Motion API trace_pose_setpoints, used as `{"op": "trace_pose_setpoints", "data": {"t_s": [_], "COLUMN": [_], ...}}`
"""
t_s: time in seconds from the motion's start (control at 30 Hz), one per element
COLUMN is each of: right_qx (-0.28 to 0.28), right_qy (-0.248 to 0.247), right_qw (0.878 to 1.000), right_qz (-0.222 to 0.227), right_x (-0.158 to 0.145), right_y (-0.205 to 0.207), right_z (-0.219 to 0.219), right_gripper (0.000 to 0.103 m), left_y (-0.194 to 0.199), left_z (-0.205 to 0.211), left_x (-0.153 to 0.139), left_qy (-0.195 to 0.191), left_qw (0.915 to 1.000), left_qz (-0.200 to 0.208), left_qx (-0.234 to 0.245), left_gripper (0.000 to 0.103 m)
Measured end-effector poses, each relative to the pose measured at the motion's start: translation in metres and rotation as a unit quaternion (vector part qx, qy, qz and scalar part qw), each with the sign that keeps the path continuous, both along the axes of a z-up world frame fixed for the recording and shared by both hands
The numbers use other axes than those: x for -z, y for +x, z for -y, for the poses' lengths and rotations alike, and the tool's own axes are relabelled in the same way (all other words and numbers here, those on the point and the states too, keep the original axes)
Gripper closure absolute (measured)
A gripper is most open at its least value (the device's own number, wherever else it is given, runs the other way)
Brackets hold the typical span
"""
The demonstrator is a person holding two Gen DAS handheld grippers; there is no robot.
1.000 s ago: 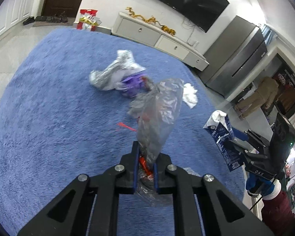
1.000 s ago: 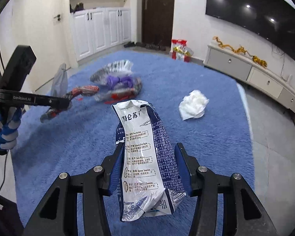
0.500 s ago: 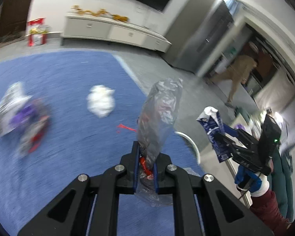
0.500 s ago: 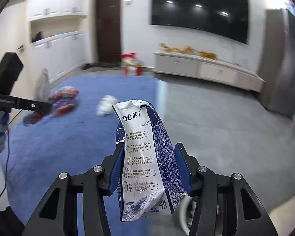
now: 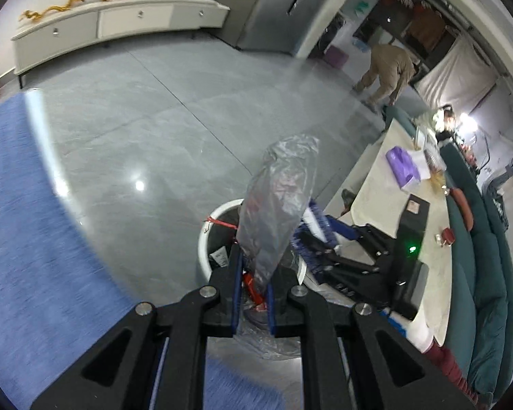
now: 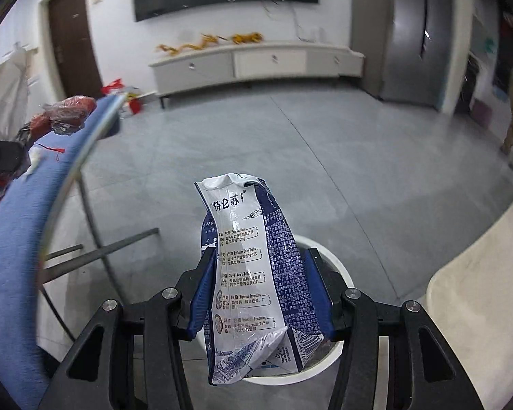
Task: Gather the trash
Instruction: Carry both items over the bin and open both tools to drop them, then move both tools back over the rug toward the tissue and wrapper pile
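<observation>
1. My left tongs (image 5: 253, 283) are clenched on a crumpled clear plastic bag (image 5: 277, 205). It stands up from the tips, grey and wrinkled, with red scraps showing through low down between the pads.
2. That bag hangs directly over the white round trash bin (image 5: 205, 239), whose rim has a red tie on it.
3. My right tongs (image 6: 260, 294) are grasping a crushed milk carton (image 6: 253, 273) by its sides. It is white on the front with dark blue side panels, printed text and round icons; the top is pinched and the bottom corner is dented.
4. In the right wrist view the carton sits above the same white bin (image 6: 338, 266), on the grey tile floor (image 6: 290, 143).
5. The blue rug (image 5: 24, 239) lies to the left, and a pale counter (image 5: 386, 184) to the right carries a purple box (image 5: 403, 167).
</observation>
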State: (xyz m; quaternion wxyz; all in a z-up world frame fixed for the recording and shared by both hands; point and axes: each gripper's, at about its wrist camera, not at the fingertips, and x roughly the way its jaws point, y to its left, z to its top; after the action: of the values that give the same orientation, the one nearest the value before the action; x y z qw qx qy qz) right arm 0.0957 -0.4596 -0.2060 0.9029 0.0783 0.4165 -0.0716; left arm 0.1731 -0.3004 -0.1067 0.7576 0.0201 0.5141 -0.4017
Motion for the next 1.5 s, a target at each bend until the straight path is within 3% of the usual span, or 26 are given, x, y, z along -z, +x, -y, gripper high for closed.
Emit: {"op": "trace_pose_setpoints", "data": {"t_s": [0.17,0.3,0.47,0.63,0.9,1.07,1.23,1.37,1.5], "right_qx": [0.026,0.046,0.053,0.066,0.062,0.044,0.020,0.004,-0.015], "right_qy": [0.019,0.014,0.009,0.012,0.014,0.007,-0.006,-0.015,-0.012], "right_qw": [0.999,0.998,0.998,0.997,0.998,0.998,0.996,0.993,0.990], "right_qz": [-0.023,-0.034,-0.040,-0.032,-0.004,0.034,0.085,0.115,0.141], "right_x": [0.038,0.055,0.057,0.044,0.004,-0.039,-0.089,-0.117,-0.140], "right_y": [0.019,0.005,-0.013,-0.032,-0.070,-0.088,-0.102,-0.107,-0.107], "right_z": [0.023,0.031,0.033,0.036,0.014,-0.010,-0.040,-0.064,-0.093], "right_gripper": [0.050,0.038,0.034,0.032,0.032,0.028,0.017,0.006,0.002], "left_y": [0.017,0.024,0.020,0.011,-0.007,-0.026,-0.046,-0.056,-0.066], "left_z": [0.048,0.067,0.075,0.060,0.005,-0.053,-0.124,-0.183,-0.247], "left_x": [0.031,0.051,0.058,0.048,0.006,-0.038,-0.076,-0.093,-0.103], "left_qy": [0.011,0.008,-0.002,-0.013,-0.047,-0.072,-0.077,-0.066,-0.059], "left_qw": [0.9995,0.9983,0.9978,0.9981,0.9982,0.9963,0.9903,0.9836,0.9736], "left_qz": [-0.030,-0.058,-0.067,-0.061,-0.032,0.031,0.099,0.142,0.177], "left_qx": [-0.001,-0.003,-0.004,-0.006,-0.020,-0.036,-0.060,-0.090,-0.131], "left_gripper": [0.089,0.084,0.061,0.061,0.061,0.061,0.060,0.056,0.052]}}
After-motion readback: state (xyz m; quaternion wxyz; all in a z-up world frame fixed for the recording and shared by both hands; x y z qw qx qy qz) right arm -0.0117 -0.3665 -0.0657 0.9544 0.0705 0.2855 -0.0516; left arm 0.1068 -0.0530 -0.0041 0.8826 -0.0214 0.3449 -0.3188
